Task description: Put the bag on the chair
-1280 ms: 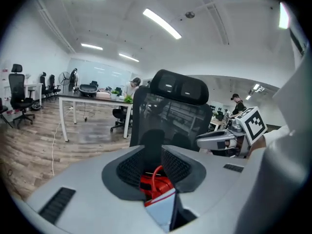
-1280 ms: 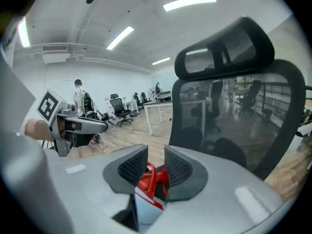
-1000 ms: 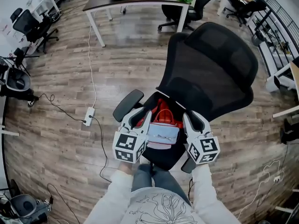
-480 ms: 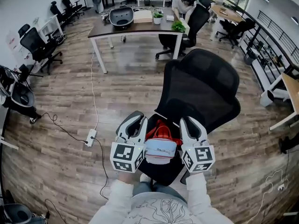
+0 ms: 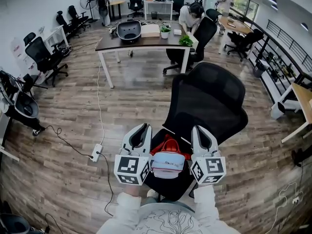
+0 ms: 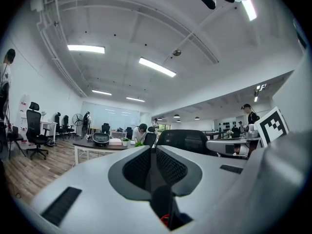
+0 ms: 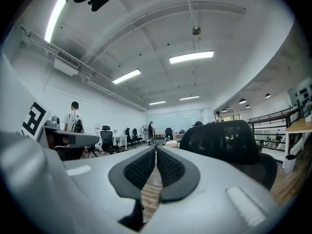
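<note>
The bag (image 5: 168,161), red with a light blue front pocket, rests on the seat of the black mesh office chair (image 5: 209,101). My left gripper (image 5: 141,129) is held above the bag's left side and my right gripper (image 5: 200,131) above its right side. Both point forward and hold nothing. In the left gripper view the left gripper (image 6: 155,150) has its pads together, with a sliver of the red bag (image 6: 165,221) showing below. The right gripper (image 7: 156,149) is shut too, with the chair (image 7: 229,140) to its right. Both pairs of jaws have just been closing, nothing between them.
A dark desk (image 5: 146,35) with a plant stands beyond the chair, and a person (image 5: 191,14) sits at it. A power strip (image 5: 96,152) and its cable lie on the wood floor to the left. More office chairs (image 5: 44,57) line the left wall.
Both grippers have risen from beside the bag and their jaws have closed. The bag stays on the seat. The view has lifted to show more of the room.
</note>
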`<state>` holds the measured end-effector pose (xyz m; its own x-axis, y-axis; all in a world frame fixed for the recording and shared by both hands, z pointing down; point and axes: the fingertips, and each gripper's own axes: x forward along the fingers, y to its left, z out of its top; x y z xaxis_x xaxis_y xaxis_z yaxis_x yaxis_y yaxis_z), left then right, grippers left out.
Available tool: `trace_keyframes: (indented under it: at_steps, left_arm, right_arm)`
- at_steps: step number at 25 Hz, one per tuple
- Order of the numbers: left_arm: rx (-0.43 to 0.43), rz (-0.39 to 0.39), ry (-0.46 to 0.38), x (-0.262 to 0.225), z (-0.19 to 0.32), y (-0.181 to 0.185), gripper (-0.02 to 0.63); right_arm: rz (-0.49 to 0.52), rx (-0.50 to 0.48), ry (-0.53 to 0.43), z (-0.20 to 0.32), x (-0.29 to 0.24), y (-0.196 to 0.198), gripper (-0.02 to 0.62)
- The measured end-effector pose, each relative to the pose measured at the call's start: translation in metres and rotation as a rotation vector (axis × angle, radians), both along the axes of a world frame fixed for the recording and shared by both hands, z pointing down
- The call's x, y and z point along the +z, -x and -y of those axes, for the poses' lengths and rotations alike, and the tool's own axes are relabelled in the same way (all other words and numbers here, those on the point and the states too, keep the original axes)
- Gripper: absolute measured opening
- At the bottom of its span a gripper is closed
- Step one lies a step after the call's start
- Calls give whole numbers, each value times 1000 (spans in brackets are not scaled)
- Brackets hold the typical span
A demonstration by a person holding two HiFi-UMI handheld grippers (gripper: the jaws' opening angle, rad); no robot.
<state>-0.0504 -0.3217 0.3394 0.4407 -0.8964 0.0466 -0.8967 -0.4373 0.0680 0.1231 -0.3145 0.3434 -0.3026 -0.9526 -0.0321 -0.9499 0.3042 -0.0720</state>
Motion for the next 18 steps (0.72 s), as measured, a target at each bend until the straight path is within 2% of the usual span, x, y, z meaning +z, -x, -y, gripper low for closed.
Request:
trace_keyframes:
  at_steps: [18]
  left_arm:
    - [7,-20,-16,-9,-9,3,40]
  right_arm:
    - [-20,-14,-21,-9,-9,14,12]
